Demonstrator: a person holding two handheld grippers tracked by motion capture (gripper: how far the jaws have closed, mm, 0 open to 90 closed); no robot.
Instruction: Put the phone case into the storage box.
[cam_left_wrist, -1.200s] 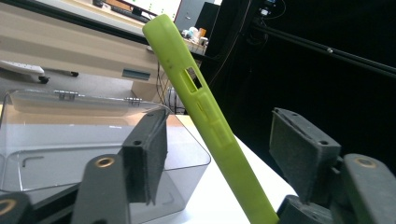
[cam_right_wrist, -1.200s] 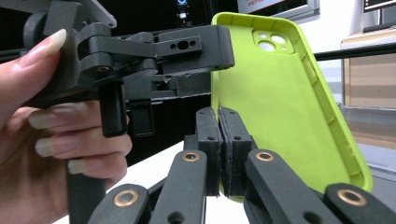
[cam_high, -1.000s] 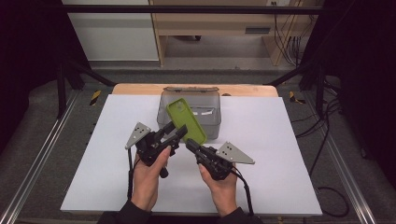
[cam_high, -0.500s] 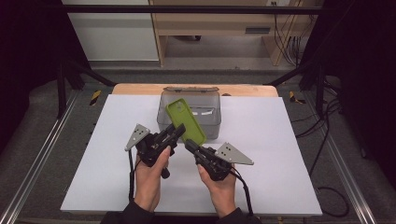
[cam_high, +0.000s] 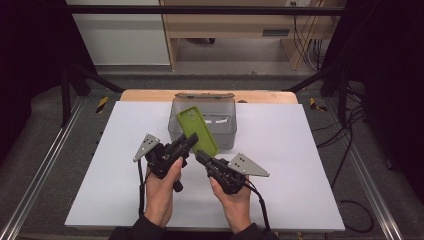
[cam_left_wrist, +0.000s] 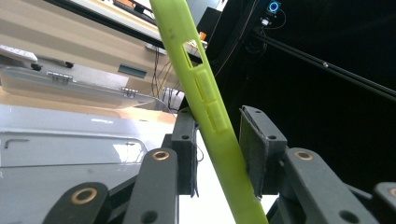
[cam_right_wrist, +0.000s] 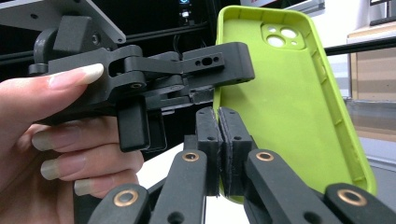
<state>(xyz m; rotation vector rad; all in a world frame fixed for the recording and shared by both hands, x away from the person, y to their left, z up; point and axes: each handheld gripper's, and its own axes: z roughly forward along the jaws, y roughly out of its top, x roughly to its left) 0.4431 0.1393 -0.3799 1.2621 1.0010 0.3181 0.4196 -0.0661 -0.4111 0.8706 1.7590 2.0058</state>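
A: Open table (cam_high: 320, 165) lies all round your bin (cam_high: 226, 136); only its near wall is close.

B: And the case (cam_high: 199, 131)?

A: Tilted above that wall. Your left gripper (cam_high: 187, 143) has just been closing across it; the right gripper (cam_high: 201, 158) pinches its near edge, jaws together.

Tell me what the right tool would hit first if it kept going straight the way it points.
Probably the green phone case, already at the right tool's tips; depth beyond is unclear.

The green phone case (cam_left_wrist: 205, 102) runs off the left gripper view's top and bottom edges
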